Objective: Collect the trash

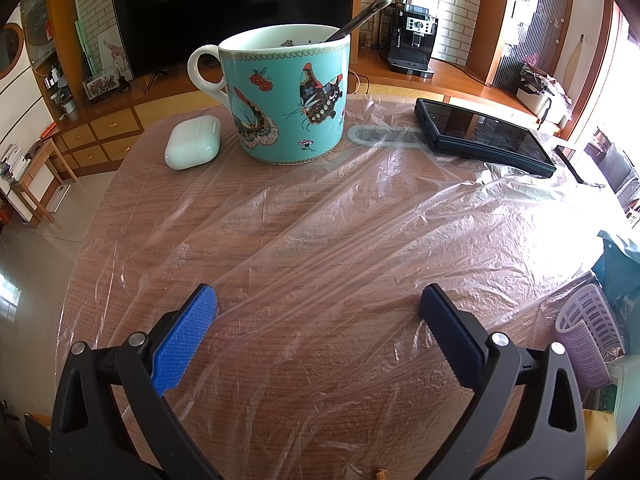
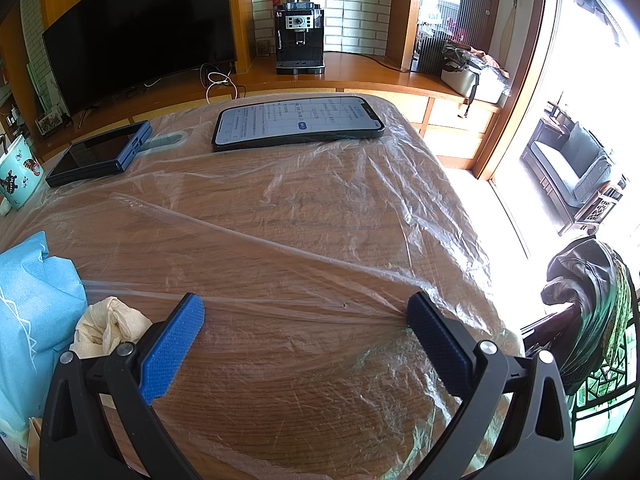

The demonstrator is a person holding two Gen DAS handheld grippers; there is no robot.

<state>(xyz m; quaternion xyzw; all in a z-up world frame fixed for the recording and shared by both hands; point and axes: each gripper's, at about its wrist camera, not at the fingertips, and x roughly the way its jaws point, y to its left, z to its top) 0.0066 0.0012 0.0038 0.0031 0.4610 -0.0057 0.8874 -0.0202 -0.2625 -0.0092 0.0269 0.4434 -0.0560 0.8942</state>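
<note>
Room: living room with a dark television (image 1: 232, 12) and a black coffee machine (image 2: 298, 40) on a wooden sideboard
Bench: wood-grain bench (image 2: 280, 380) covered by a clear, wrinkled plastic sheet (image 1: 340, 232)
Left tongs: left tongs (image 1: 318, 308) spread wide, holding nothing, above the sheet
Right tongs: right tongs (image 2: 306, 320) spread wide, holding nothing (a taut fold of sheet runs between the tips; contact cannot be told)
Trash: crumpled paper tissue (image 2: 108, 330) at the near left edge, just beside the blue-padded finger, against a blue package (image 2: 36, 312)
Other items: butterfly mug (image 1: 286, 96) with spoon (image 1: 362, 16), white earbud case (image 1: 193, 142) beside it, dark folded device (image 1: 484, 136), lit phone (image 2: 298, 122), lilac hair roller (image 1: 588, 332)
</note>
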